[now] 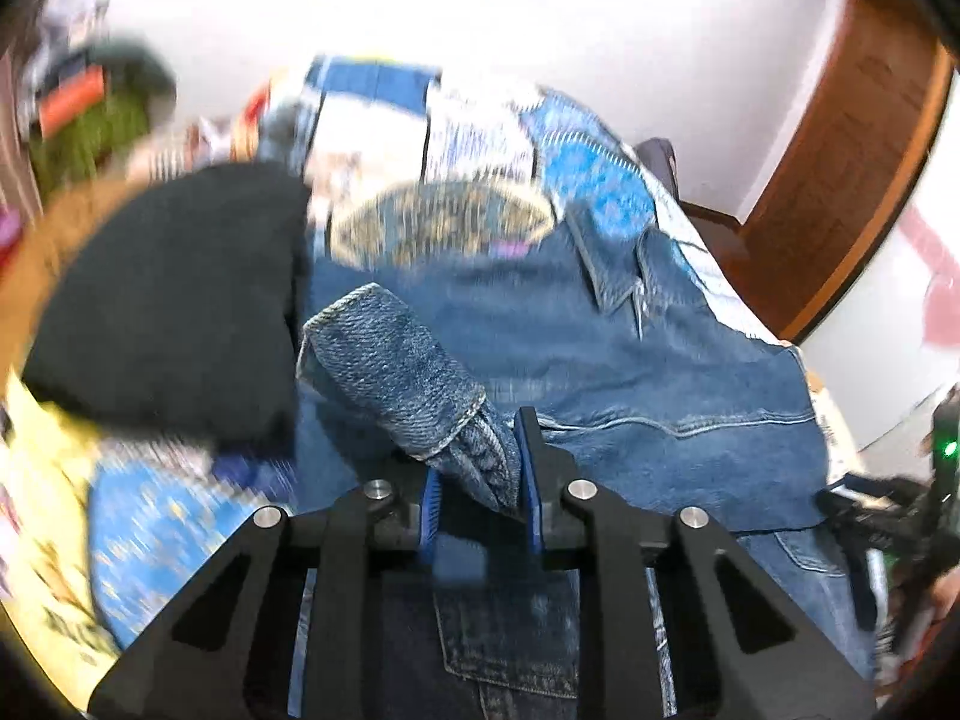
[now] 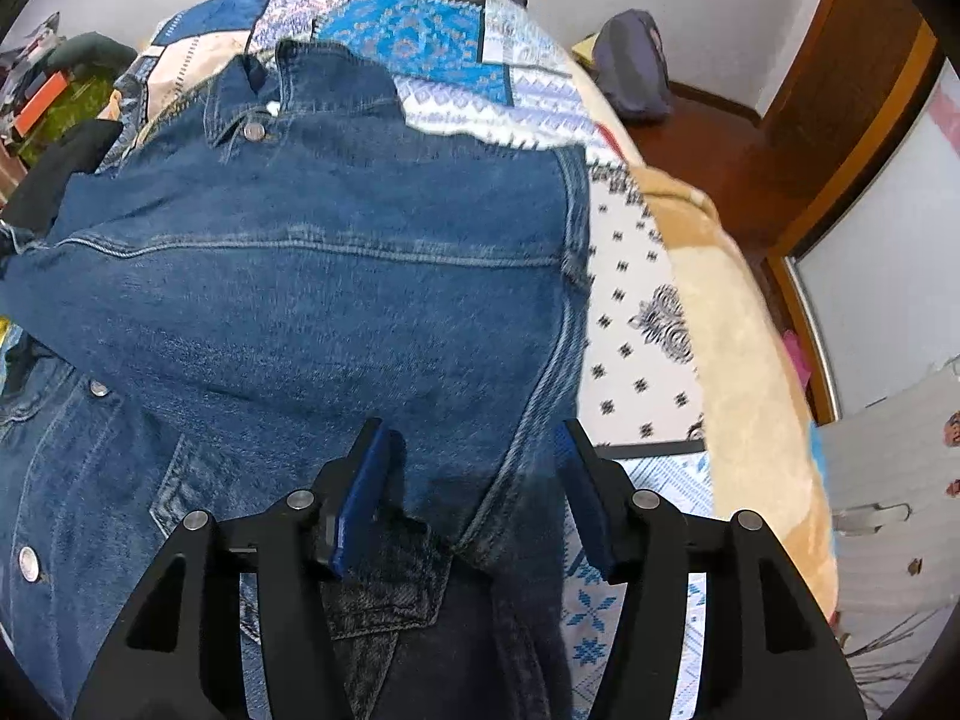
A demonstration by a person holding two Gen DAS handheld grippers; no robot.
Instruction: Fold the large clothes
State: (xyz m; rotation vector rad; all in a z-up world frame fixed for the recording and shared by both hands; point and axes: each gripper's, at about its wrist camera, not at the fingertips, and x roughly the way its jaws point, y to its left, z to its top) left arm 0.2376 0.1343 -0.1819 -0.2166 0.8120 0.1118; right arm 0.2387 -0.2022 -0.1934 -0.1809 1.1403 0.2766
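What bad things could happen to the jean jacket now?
1. The left hand-held gripper pinches only the end of the denim sleeve cuff, so the cuff might slip out if it is pulled hard.
2. The right hand-held gripper is open over the denim jacket, so nothing pins that side and it may slide or bunch on the patterned blanket.
3. The black garment lies close by and could get caught in the fold.

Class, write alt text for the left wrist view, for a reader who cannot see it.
The left tongs are shut on a denim cuff of a blue denim jacket spread over a patterned blue-and-white bedspread. A black garment lies to the left, and the picture is motion-blurred.
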